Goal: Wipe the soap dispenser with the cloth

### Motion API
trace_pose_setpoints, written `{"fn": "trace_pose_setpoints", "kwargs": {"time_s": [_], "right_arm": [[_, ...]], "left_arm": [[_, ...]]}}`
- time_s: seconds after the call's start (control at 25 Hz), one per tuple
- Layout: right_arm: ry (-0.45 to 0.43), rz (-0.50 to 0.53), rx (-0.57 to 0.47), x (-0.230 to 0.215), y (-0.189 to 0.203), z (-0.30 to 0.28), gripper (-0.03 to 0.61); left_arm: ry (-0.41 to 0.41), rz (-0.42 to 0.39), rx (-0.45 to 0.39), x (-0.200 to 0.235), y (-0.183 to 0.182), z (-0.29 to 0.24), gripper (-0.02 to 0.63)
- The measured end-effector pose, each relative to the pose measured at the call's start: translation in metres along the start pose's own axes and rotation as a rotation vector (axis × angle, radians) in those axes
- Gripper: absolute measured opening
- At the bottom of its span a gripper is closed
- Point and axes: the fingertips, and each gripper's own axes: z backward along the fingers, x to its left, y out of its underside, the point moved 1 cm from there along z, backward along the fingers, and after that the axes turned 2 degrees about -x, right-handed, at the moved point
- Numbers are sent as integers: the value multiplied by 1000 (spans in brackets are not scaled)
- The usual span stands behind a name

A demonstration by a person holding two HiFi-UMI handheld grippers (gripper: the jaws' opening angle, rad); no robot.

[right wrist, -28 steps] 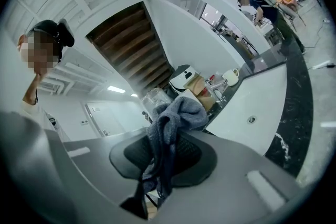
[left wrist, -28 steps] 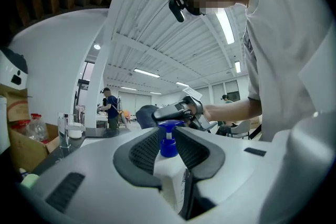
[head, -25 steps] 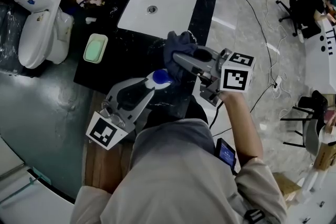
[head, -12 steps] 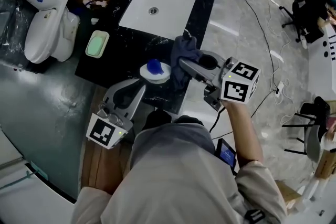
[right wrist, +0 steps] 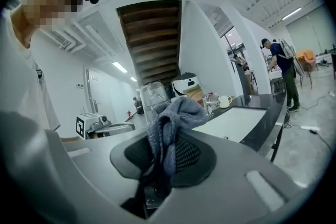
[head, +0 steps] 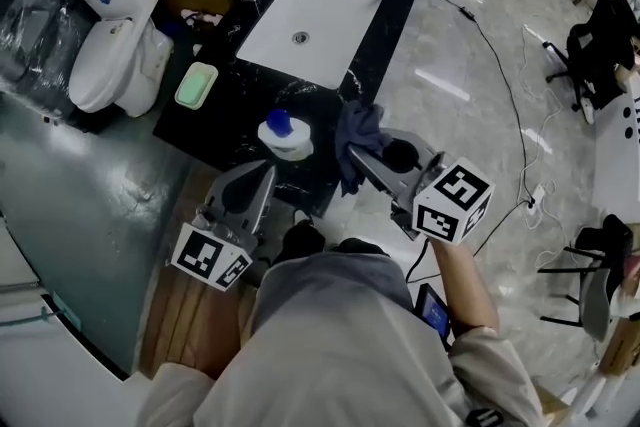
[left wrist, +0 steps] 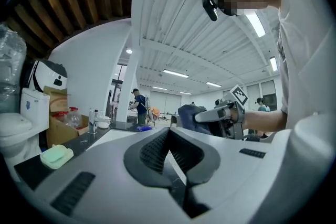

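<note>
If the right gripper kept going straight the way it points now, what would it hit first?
Probably the round soap dispenser with the blue cap, which stands just beyond the dark blue cloth in the right gripper, slightly left of its line. Depth is unclear; it might only graze it.
</note>
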Motion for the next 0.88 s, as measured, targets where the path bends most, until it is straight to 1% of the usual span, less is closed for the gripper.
{"fn": "trace_pose_setpoints", "kwargs": {"time_s": [0.2,0.48,0.68,0.88], "right_arm": [[22,68,2,10,2,10,64],[11,93,11,25,5,15,64],[18,101,17,34,8,10,64],[45,103,13,44,6,3,64]], "left_arm": [[-51,17,26,-5,1,-4,7],[-97,32,45,-10,-1,0,7],[-90,44,43,-10,-1,5,7],[-78,61,40,-3,-1,14,8]]}}
